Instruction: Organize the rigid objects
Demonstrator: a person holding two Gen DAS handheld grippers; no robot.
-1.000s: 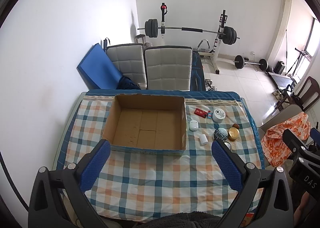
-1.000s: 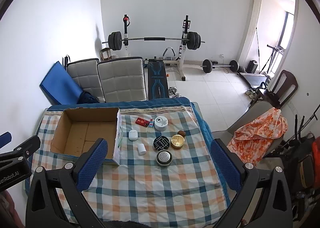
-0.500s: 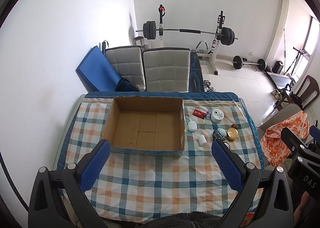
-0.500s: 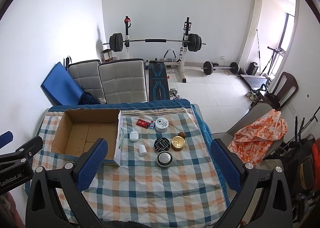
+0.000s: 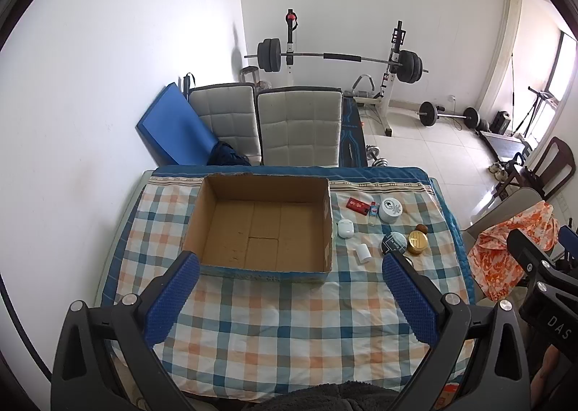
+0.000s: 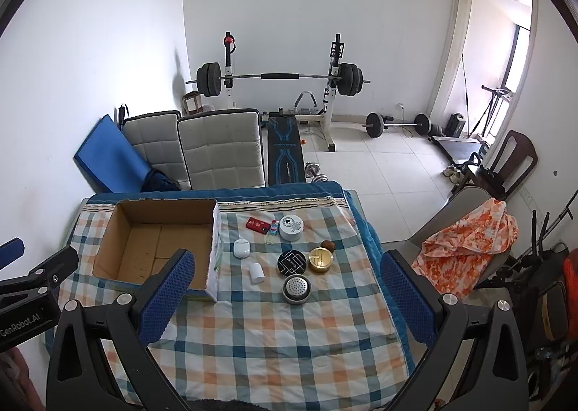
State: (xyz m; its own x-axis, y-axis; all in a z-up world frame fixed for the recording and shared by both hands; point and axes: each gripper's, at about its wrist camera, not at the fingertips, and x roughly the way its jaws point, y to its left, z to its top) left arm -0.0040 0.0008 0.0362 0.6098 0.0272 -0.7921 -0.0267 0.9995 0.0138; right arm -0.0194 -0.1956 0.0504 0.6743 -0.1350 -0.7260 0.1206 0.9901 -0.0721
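An open, empty cardboard box (image 5: pixel 263 226) (image 6: pixel 159 245) sits on the checked tablecloth (image 5: pixel 289 320) (image 6: pixel 274 331). To its right lie small objects: a red card (image 6: pixel 257 224), a white round tin (image 6: pixel 291 227), a white earbud case (image 6: pixel 241 248), a small white cylinder (image 6: pixel 256 272), a black round tin (image 6: pixel 292 262), a gold tin (image 6: pixel 320 259) and a silver mesh-topped tin (image 6: pixel 297 288). My left gripper (image 5: pixel 289 299) is open and empty, high above the table's near side. My right gripper (image 6: pixel 285 295) is open and empty, also high above it.
Two grey padded chairs (image 5: pixel 300 125) and a blue mat (image 5: pixel 173 129) stand behind the table. A barbell rack (image 6: pixel 278 78) is at the far wall. A chair with orange cloth (image 6: pixel 466 245) stands to the table's right.
Both grippers have drawn back and up a little; the table and box look slightly smaller and farther. Nothing on the table has moved.
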